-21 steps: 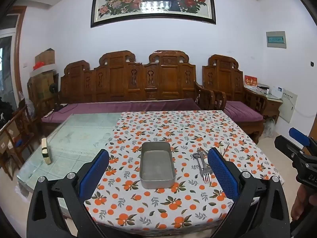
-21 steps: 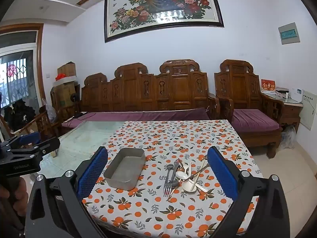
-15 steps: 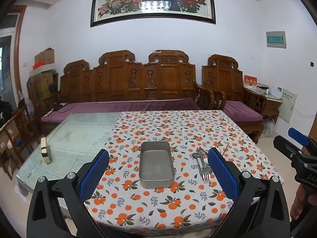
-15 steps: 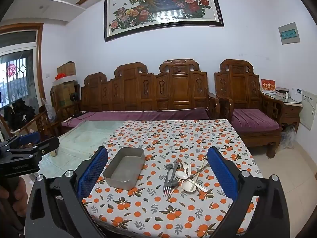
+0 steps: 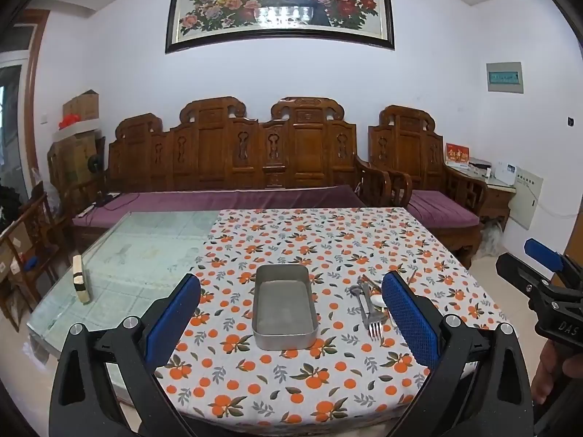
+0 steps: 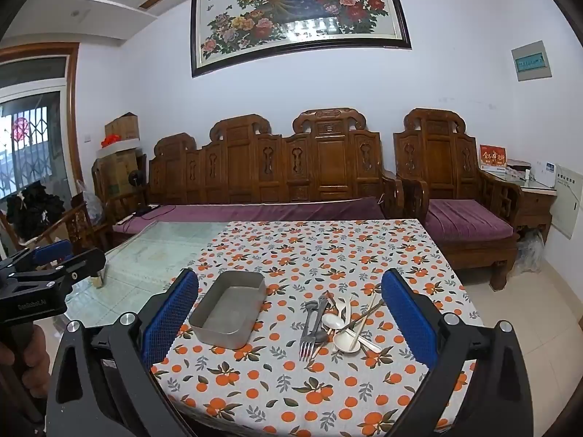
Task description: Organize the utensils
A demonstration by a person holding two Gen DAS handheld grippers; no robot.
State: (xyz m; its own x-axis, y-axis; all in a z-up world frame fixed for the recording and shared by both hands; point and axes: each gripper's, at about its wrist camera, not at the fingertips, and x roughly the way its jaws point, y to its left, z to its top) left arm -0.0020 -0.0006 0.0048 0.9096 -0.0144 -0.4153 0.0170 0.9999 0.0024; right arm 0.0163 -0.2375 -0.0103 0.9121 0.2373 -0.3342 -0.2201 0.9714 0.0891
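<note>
An empty rectangular metal tray (image 5: 284,306) (image 6: 229,309) sits on the orange-print tablecloth (image 5: 328,244) near the table's front. To its right lies a pile of utensils (image 6: 333,322): metal forks (image 5: 370,315), white spoons (image 6: 346,338) and chopsticks (image 6: 364,315). My left gripper (image 5: 291,309) is open and empty, held above the front edge with the tray between its fingers in view. My right gripper (image 6: 289,311) is open and empty, framing tray and utensils. Each gripper shows at the other view's edge.
The left part of the table is bare glass (image 5: 145,255) with a small block (image 5: 81,284) standing on it. A carved wooden sofa (image 5: 237,167) with purple cushions runs behind the table. An armchair (image 6: 459,196) stands at the right.
Both grippers have barely moved. The tray and utensils lie as before.
</note>
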